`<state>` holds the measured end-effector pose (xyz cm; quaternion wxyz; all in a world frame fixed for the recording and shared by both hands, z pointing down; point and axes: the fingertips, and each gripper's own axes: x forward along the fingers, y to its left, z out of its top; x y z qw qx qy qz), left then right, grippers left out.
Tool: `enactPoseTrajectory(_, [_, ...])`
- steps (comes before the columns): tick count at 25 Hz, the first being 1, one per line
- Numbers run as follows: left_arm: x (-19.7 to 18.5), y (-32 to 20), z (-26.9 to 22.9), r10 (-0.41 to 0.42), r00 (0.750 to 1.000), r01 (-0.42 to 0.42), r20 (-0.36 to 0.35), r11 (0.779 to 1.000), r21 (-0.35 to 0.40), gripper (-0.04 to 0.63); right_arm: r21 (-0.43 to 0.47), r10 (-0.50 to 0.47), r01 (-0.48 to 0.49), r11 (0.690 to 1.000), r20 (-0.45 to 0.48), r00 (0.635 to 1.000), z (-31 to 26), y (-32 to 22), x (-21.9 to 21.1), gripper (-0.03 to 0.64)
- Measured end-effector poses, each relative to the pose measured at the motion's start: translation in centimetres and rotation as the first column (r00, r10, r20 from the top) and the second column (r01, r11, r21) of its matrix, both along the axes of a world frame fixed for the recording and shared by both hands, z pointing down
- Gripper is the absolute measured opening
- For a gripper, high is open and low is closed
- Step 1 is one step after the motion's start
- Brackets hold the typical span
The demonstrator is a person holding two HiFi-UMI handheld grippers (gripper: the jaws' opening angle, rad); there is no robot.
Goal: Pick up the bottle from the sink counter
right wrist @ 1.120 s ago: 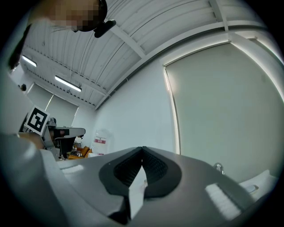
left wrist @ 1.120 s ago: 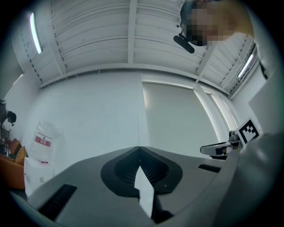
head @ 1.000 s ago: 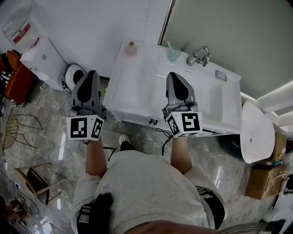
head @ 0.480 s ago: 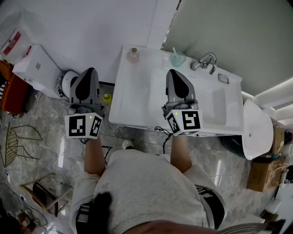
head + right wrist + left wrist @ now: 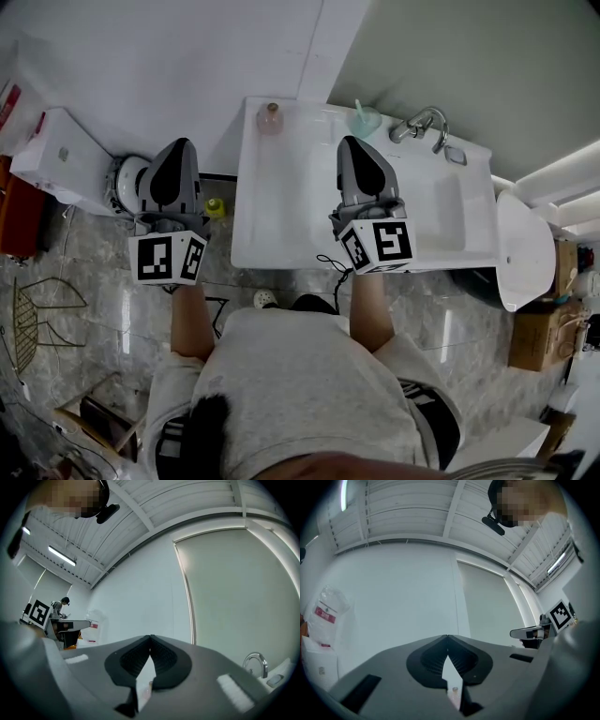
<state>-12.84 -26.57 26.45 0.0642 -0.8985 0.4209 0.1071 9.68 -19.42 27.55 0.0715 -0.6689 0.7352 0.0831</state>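
A small pinkish bottle (image 5: 271,117) stands at the far left corner of the white sink counter (image 5: 281,206), by the wall. My right gripper (image 5: 353,141) hovers over the counter's middle, well to the right of the bottle, with its tips meeting and nothing held. My left gripper (image 5: 181,143) hangs over the floor just left of the counter's edge, likewise shut and empty. In the left gripper view the left gripper's (image 5: 447,639) tips touch. In the right gripper view the right gripper (image 5: 150,638) is shut too, with the faucet (image 5: 255,663) at the lower right.
A green cup with a toothbrush (image 5: 366,119) and a chrome faucet (image 5: 422,125) stand at the counter's back, with the basin (image 5: 450,202) on the right. A white cabinet (image 5: 52,155) and a round white appliance (image 5: 124,180) sit left; a white fixture (image 5: 525,258) and cardboard boxes (image 5: 539,342) right.
The person has stepped closer to the counter, so it now lies further under the right gripper. Both grippers stay shut and empty.
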Motion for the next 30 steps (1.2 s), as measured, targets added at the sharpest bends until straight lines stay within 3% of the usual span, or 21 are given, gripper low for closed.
enactPoseTrajectory(9, [0.4, -2.1, 1.7, 0.023, 1.000, -0.023, 0.001, 0.999, -0.040, 0.008, -0.052, -0.015, 0.014, 0.999, -0.019, 1.000, -0.1, -2.9, 0.5, 0.011])
enactPoseTrajectory(21, [0.6, -5.2, 2.3, -0.043, 0.999, 0.043, 0.004, 0.997, -0.062, 0.008, -0.100, -0.179, 0.171, 0.980, -0.073, 0.981, -0.9, -12.1, 0.3, 0.011])
enactPoseTrajectory(30, [2.5, -6.7, 3.0, -0.084, 0.996, 0.085, 0.021, 0.994, -0.073, 0.008, -0.243, -0.265, 0.235, 0.941, -0.100, 0.959, 6.6, -19.2, 0.7, 0.011])
